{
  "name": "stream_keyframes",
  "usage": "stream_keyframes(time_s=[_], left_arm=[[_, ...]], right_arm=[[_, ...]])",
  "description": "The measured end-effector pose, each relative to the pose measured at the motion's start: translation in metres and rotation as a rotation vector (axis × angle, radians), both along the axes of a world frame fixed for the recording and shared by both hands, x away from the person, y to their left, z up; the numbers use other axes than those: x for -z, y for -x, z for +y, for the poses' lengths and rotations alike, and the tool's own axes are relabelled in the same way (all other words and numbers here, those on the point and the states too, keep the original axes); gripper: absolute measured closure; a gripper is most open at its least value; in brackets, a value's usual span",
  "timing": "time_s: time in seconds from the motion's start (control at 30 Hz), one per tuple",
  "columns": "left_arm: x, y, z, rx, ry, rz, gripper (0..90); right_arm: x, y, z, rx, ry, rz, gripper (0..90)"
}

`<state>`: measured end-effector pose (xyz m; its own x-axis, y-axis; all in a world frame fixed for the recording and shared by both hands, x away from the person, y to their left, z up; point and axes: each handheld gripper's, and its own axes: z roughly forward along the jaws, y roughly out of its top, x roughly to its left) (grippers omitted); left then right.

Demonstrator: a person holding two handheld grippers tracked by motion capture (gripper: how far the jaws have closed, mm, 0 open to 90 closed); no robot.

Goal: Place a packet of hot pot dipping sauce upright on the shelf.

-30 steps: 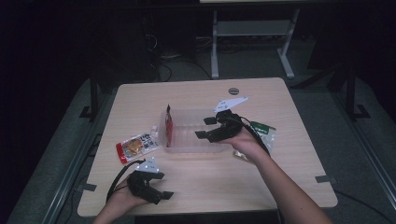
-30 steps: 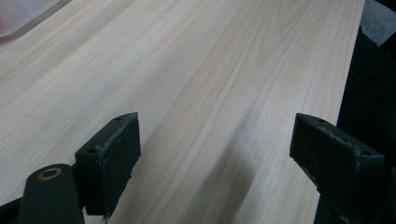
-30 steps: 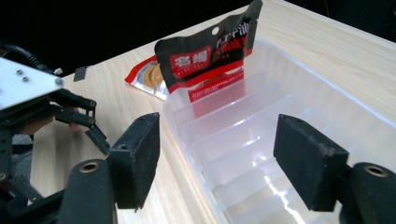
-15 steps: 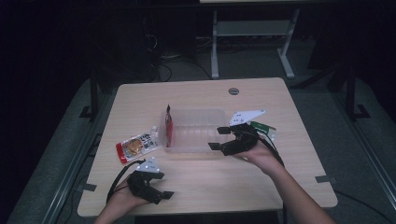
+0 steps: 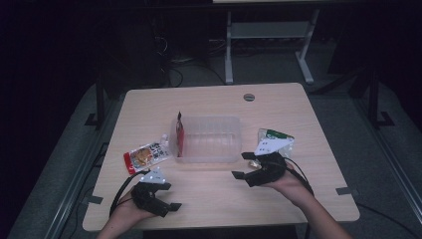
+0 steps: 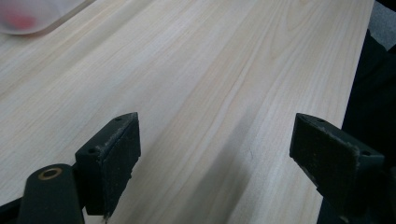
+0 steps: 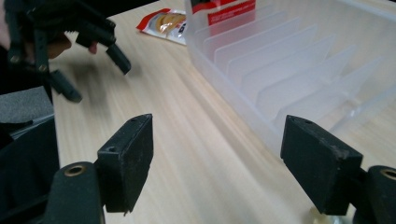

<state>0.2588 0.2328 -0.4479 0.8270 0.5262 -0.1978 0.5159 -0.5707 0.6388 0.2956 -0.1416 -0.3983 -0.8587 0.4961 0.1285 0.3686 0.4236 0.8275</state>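
The right tongs (image 5: 245, 165) are standing wide and empty, their jaws having just been opening, beside the clear bin (image 5: 209, 140). Advice: swing toward the green-white packet (image 5: 272, 142) and approach it low. The left tongs (image 5: 169, 196) are resting wide and empty above the counter (image 5: 209, 194).

High camera steeply down over the table (image 5: 209, 102); tool cameras low, close; shared clear bin (image 5: 209, 139) (image 7: 289, 70).

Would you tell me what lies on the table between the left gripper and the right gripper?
Nothing: in the high view, bare tabletop separates the left gripper from the right gripper. The right gripper view shows the same bare wood.
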Motion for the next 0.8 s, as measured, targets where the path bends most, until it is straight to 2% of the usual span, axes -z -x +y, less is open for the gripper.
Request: stream_keyframes(time_s=[0.03, 0.17, 0.23, 0.3, 0.43, 0.53, 0.63, 0.77, 0.8], left_arm=[[0.0, 0.0, 0.001, -0.006, 0.001, -0.002, 16.0], [-0.001, -0.001, 0.003, -0.007, -0.006, -0.005, 16.1], [-0.001, -0.001, 0.004, -0.013, -0.007, -0.005, 16.2], [-0.001, -0.001, 0.004, -0.016, -0.004, -0.01, 16.3], [-0.002, -0.002, 0.006, -0.016, -0.007, -0.012, 16.5], [-0.002, -0.002, 0.008, -0.029, -0.005, -0.014, 17.1], [-0.003, -0.002, 0.011, -0.031, -0.015, -0.021, 17.6], [-0.006, -0.005, 0.016, -0.04, -0.034, -0.029, 23.4], [-0.009, -0.007, 0.019, -0.051, -0.026, -0.029, 27.2]], right_arm=[[0.004, 0.007, -0.003, -0.006, 0.007, 0.001, 23.7], [0.011, 0.017, -0.01, -0.008, 0.029, -0.005, 22.6], [0.019, 0.026, -0.017, 0.009, 0.041, 0.009, 21.6], [0.023, 0.03, -0.024, 0.015, 0.057, 0.004, 21.5], [0.028, 0.034, -0.034, 0.043, 0.058, 0.012, 20.7], [0.037, 0.039, -0.046, 0.073, 0.08, 0.013, 18.8], [0.041, 0.041, -0.052, 0.08, 0.094, 0.016, 18.1], [0.044, 0.043, -0.059, 0.094, 0.123, 0.025, 17.3], [0.043, 0.042, -0.059, 0.11, 0.121, 0.014, 17.2]])
